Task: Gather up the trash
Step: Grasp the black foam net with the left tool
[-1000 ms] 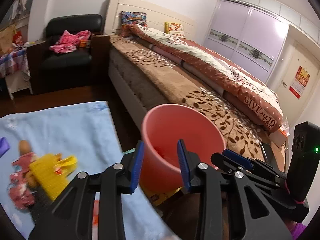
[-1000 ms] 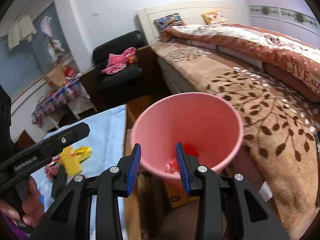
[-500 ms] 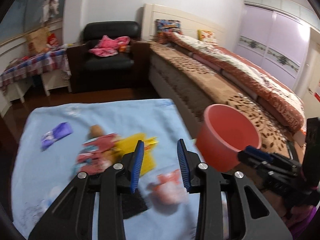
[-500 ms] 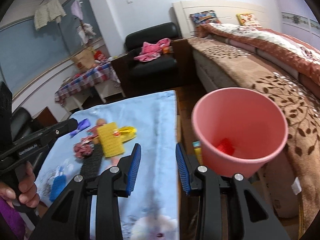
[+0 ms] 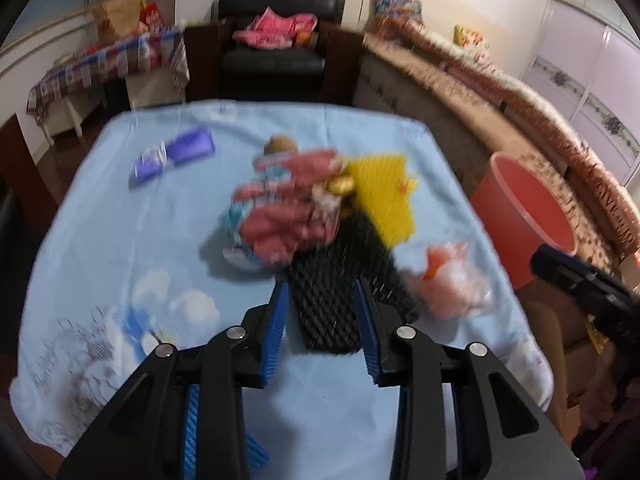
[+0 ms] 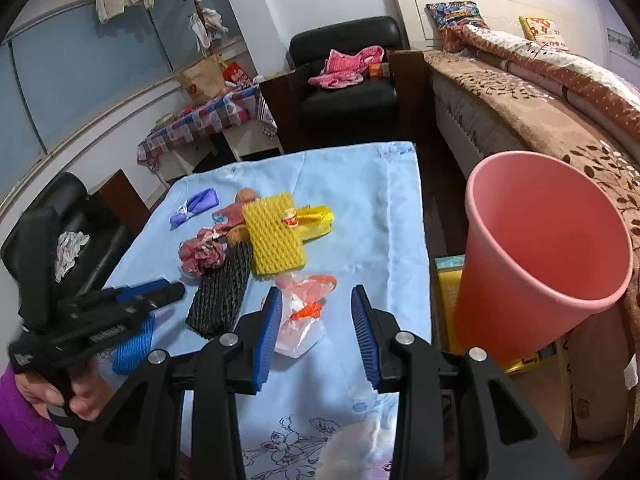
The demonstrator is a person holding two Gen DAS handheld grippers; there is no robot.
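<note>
Just ahead of the empty, parted right gripper on the tabletop, the crumpled plastic bag looks light, soft and slippery, best pinched at its bunched orange middle; the left gripper also gapes empty.

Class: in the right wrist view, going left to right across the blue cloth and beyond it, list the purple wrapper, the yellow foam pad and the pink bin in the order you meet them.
purple wrapper → yellow foam pad → pink bin

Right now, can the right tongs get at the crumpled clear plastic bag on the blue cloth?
Probably yes: the right tongs stand open, with the plastic bag straight ahead between their tips and nothing on top of it.
</note>
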